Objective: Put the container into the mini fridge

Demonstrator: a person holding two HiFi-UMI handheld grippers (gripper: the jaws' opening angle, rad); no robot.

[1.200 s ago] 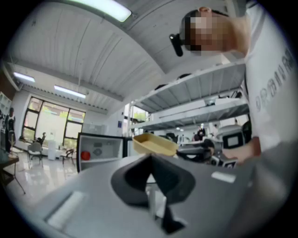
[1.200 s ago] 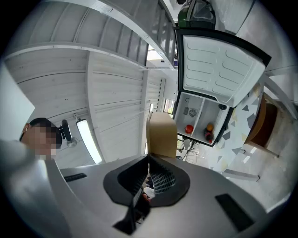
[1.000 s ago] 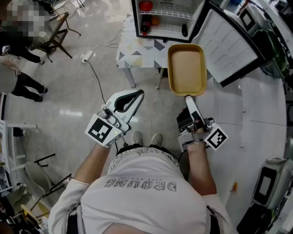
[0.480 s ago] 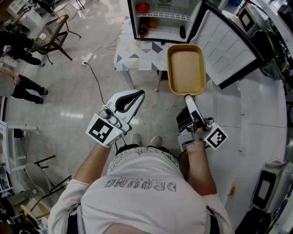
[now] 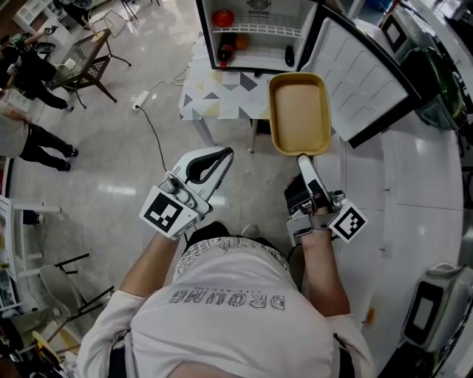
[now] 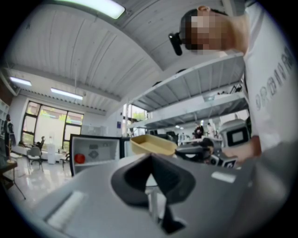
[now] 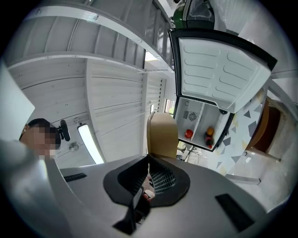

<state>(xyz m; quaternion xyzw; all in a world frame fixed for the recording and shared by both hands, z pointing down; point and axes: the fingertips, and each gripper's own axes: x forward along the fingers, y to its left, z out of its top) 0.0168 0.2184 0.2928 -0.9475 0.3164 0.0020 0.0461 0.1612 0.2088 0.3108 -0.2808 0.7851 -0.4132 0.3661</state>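
Right gripper (image 5: 304,159): clamped on the container (image 5: 299,114) at its near rim; it juts beyond the fingertips.
Left gripper (image 5: 222,153): fingers together, empty.
Mini fridge (image 5: 255,29): open, farther ahead.
Risk: edge-only grip may sag, clipping the opening.

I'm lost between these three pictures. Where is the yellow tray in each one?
Head view: yellow tray upper centre, its near edge in the right gripper.
Left gripper view: tray at centre, above the jaws.
Right gripper view: tray at centre, rising edge-on from the jaws.
Shared landmark: the open mini fridge with a red item inside, beyond the tray.
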